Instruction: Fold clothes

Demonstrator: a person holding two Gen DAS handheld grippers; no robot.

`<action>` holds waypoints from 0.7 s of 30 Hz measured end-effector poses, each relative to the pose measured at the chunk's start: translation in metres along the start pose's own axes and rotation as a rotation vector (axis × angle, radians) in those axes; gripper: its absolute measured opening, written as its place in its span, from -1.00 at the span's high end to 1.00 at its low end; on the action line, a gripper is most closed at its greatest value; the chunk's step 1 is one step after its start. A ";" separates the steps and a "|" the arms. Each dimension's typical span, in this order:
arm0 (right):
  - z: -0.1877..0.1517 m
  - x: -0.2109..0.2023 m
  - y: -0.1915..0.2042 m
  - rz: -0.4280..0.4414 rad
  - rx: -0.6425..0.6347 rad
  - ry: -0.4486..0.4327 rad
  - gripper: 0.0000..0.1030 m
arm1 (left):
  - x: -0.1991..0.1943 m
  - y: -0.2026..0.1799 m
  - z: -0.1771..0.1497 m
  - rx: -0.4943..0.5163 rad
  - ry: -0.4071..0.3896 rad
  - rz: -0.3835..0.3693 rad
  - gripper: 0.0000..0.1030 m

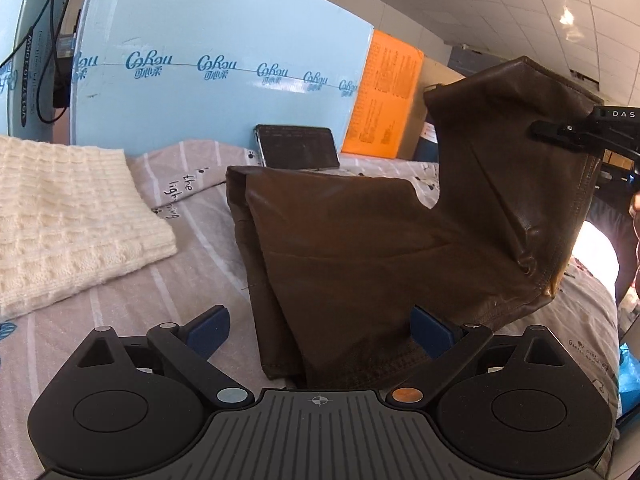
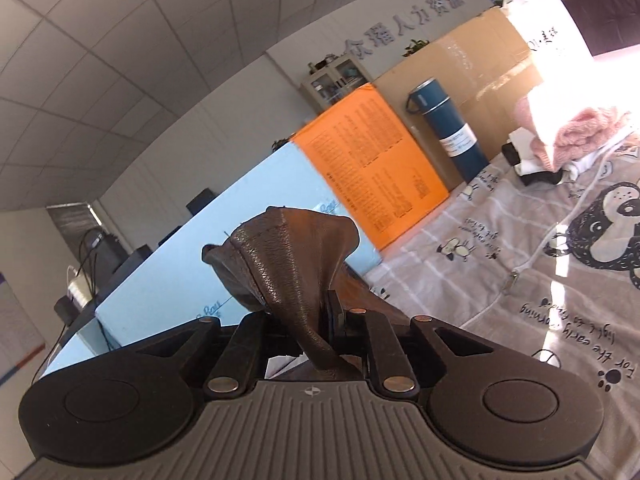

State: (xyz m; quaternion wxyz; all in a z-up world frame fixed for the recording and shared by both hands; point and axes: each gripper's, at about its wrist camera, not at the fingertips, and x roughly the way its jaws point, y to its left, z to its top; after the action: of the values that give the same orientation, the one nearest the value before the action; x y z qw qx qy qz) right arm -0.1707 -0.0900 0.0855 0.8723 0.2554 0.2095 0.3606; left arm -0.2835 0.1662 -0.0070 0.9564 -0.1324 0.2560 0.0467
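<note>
**Between two claws, a brown garment half raised**

Ahead of the left claw (image 1: 320, 330), a brown leather-like garment (image 1: 360, 248) lies on a bed covered by a grey printed sheet (image 1: 132, 304). Its near end reaches into the space between the claw's blue fingers (image 1: 210, 330), which stand wide apart and grip nothing. Up and to the right of this claw, one corner of the garment is pulled off the bed, so the cloth rises in a steep slope toward the right claw (image 1: 560, 134), whose black tips meet it there.

Seen from the right wrist, the right claw (image 2: 300, 320) has its jaws drawn together on a bunched fold of the same garment (image 2: 288, 256), which sticks up just beyond the fingertips.

To the left of the left claw, well apart from the garment, rests a folded cream knit (image 1: 68, 216). Beyond the garment a dark phone (image 1: 298, 146) leans against a pale blue board (image 1: 224, 92), with an orange sheet (image 1: 384, 100) beside it. Off to the right of the right claw stand a dark blue cylinder flask (image 2: 448, 128), a cardboard box (image 2: 472, 68) and a heap of pink and white clothes (image 2: 568, 136).
</note>
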 end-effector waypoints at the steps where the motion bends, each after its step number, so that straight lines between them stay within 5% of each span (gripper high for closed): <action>1: -0.006 0.002 0.008 0.006 -0.039 0.011 0.79 | 0.000 0.000 0.000 -0.004 -0.001 -0.002 -0.91; 6: -0.041 0.000 0.036 0.035 -0.307 0.095 0.77 | -0.001 0.002 0.000 -0.026 -0.010 0.001 -0.91; 10: -0.070 -0.005 0.055 0.060 -0.536 0.171 0.54 | -0.007 0.007 0.003 -0.065 -0.061 0.026 -0.91; 12: -0.084 -0.008 0.064 0.072 -0.651 0.209 0.23 | -0.012 0.012 0.004 -0.093 -0.107 0.047 -0.91; 14: -0.097 -0.013 0.069 0.096 -0.744 0.251 -0.30 | -0.017 0.017 0.005 -0.122 -0.154 0.066 -0.91; 21: -0.116 -0.018 0.054 0.213 -0.731 0.479 -0.59 | -0.032 0.029 0.012 -0.240 -0.278 -0.075 -0.91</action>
State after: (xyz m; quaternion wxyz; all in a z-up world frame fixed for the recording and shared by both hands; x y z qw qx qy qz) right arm -0.2748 -0.0360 0.0301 0.7901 -0.1398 0.2368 0.5478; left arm -0.3102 0.1964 0.0126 0.9610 -0.2472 0.1088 0.0592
